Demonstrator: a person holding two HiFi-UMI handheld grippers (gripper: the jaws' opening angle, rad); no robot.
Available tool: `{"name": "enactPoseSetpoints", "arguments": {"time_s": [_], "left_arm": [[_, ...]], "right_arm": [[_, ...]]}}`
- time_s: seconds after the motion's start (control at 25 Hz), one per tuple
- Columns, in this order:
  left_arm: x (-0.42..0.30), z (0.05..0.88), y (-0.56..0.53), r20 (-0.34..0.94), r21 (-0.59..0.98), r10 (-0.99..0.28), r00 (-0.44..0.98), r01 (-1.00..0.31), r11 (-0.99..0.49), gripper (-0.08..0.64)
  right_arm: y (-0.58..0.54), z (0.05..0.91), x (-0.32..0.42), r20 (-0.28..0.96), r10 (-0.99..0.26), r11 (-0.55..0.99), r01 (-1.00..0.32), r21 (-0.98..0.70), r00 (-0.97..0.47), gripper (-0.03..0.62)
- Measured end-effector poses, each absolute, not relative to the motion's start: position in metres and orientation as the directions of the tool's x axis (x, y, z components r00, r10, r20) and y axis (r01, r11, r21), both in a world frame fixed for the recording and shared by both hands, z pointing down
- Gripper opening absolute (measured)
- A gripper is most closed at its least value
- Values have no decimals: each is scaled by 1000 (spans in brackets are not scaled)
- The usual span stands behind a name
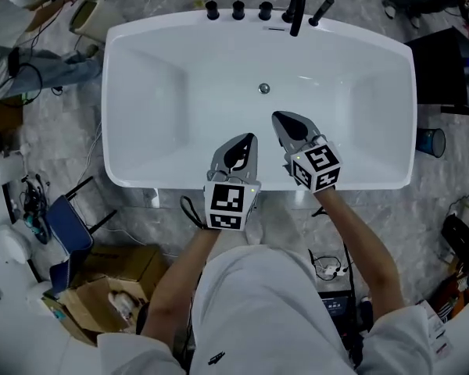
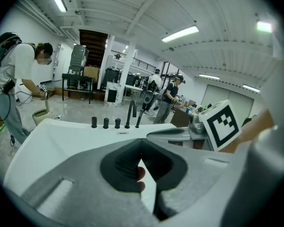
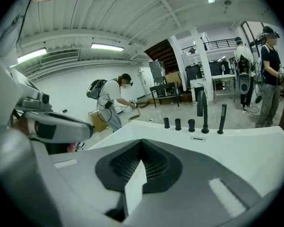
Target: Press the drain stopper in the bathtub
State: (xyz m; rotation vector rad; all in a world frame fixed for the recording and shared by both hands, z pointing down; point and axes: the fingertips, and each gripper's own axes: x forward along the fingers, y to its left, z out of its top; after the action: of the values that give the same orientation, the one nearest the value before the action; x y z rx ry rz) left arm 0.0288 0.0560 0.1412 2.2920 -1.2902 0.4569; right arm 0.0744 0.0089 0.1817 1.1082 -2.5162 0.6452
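The round metal drain stopper [image 1: 264, 88] sits in the floor of the white bathtub [image 1: 141, 92], toward the far side. Both grippers hover over the tub's near rim, pointing at the far end. My left gripper [image 1: 251, 137] has its jaws shut with nothing held, well short of the stopper. My right gripper [image 1: 278, 116] is also shut and empty, its tips closer to the stopper but clear of it. In the left gripper view my left gripper [image 2: 142, 143] shows its jaws meeting at the tip; the right gripper view shows the same for my right gripper [image 3: 142, 143]. The stopper is hidden in both gripper views.
A black faucet [image 1: 297, 9] and three black knobs [image 1: 238, 10] stand on the tub's far rim. A blue chair [image 1: 66, 223] and a cardboard box [image 1: 113, 287] stand on the floor at the left; a dark cabinet [image 1: 445, 69] stands at the right. A person [image 2: 14, 86] stands beyond the tub.
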Motion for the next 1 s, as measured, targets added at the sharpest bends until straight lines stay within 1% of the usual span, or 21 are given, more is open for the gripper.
{"name": "enactPoseSetpoints", "arguments": {"time_s": [0.16,0.32,0.52,0.64,0.84,1.0], "left_arm": [[30,96,77,474,229,-723,503,-863,-450,-2],[30,67,102,457,240,-730,508,-861,-449,-2],[37,34,129,435,268,-734,522,-853,-448,-2],[39,17,143,409,288,-720,560,-828,-481,-2],[38,-5,158,417,232,-714,562,-825,-515,-2],[29,-30,167,376,212,-742,554,-832,-513,-2]], "right_arm": [[36,129,68,415,-604,629,-727,-275,-680,-6],[58,81,68,369,-626,634,-724,-271,-687,-6],[89,33,78,353,-635,617,-726,-303,-687,-6],[108,9,81,338,-647,613,-730,-301,-683,-6],[131,-22,84,317,-669,604,-740,-295,-672,-6],[152,-40,79,306,-697,583,-761,-286,-649,-6]]}}
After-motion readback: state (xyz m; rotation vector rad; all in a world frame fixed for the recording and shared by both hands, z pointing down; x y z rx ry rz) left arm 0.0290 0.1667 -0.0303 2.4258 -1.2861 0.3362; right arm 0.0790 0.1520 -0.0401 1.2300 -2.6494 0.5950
